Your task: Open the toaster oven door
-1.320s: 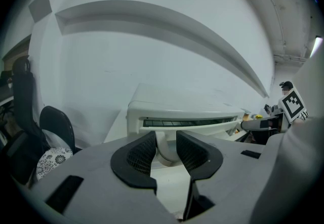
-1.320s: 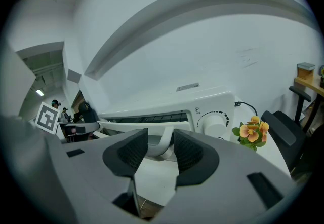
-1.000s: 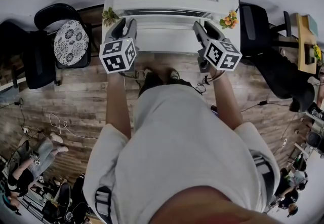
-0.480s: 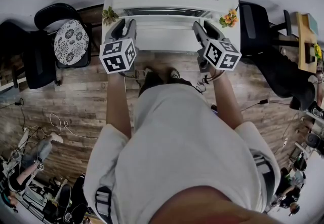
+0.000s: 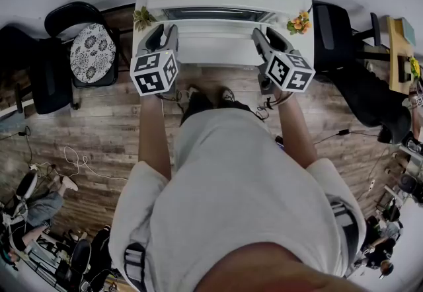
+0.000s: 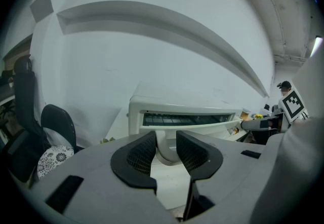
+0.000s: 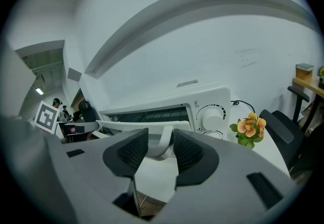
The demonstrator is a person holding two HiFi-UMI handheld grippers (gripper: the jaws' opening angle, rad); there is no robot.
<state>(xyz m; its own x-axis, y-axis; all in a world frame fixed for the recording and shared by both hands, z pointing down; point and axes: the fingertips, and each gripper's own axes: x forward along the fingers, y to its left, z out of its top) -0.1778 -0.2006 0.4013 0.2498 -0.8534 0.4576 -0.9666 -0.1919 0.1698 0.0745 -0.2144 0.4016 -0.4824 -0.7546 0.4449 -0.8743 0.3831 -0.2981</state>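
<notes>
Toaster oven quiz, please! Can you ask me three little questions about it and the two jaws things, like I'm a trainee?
1. True or false: the toaster oven handle sits between the jaws of both the left gripper and the right gripper.
2. What stands beside the oven on its dial side? A) orange flowers B) a kettle C) a banana
3. Fill in: right of the oven's dark slot is a round white ____.

Key: 1 true; 2 A; 3 knob.

Orange flowers (image 5: pixel 299 24), patterned chair cushion (image 5: pixel 92 54)
</notes>
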